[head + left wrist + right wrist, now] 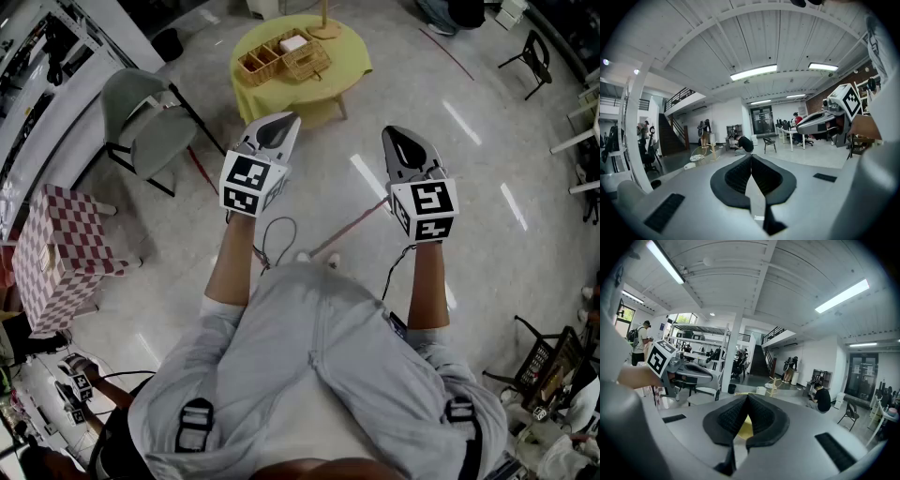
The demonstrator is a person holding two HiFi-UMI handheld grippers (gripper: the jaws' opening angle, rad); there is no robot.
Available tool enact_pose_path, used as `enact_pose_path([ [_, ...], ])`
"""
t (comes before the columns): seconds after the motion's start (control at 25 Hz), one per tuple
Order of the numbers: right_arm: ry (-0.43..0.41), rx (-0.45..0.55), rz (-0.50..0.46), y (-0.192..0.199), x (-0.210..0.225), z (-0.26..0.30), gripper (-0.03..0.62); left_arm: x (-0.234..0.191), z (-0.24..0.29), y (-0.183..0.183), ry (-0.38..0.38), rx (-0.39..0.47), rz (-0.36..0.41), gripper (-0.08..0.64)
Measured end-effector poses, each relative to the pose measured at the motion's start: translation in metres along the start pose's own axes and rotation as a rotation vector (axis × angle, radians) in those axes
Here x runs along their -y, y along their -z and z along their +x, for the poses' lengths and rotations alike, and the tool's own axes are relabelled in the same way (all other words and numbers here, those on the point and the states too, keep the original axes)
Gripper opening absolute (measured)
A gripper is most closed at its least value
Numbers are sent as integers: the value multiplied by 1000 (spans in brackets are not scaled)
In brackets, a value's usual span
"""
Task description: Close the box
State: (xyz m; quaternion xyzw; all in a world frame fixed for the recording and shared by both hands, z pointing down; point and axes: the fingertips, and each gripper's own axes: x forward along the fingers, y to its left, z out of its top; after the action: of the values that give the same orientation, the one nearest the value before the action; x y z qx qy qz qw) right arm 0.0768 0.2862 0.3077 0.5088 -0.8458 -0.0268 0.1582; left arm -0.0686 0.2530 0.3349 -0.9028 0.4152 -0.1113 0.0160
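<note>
A checkered table [56, 258] stands at the left edge, with a grey chair [150, 117] farther off. The left gripper [284, 122], jaws together and empty, hovers over open floor [497, 178]. Far ahead, what looks like a wicker box [307, 62] sits on a yellow table [349, 67], well apart from both grippers. The right gripper [395, 137] is likewise pressed closed on nothing.

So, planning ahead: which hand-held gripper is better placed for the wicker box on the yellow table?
Probably left: left hand-held gripper lines up with the brown wicker box; right hand-held gripper sits aside.

Round table with a yellow cloth [349, 58] sits up top, with a gray chair [155, 127] near it on the left. A red-and-white checkered table [58, 262] is way off at the left edge.
</note>
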Motion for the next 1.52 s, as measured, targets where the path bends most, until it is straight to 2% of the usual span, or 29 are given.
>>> enact_pose_path([
  [0.24, -16, 13, 3, 3, 12, 3, 21, 4, 11, -2, 1, -6, 5, 29],
  [0.48, -53, 27, 104, 11, 28, 9, 21, 7, 28, 1, -6, -24, 10, 29],
  [0.96, -122, -5, 95, 32, 59, 38, 21, 3, 64, 13, -72, -60, -13, 29],
  [1.32, -128, -31, 105, 48, 91, 101, 21, -40, 126, 31, -61, -81, -29, 29],
  [1.52, -107, -37, 91, 41, 108, 172, 21, -103, 174, 46, -52, -82, -55, 29],
])
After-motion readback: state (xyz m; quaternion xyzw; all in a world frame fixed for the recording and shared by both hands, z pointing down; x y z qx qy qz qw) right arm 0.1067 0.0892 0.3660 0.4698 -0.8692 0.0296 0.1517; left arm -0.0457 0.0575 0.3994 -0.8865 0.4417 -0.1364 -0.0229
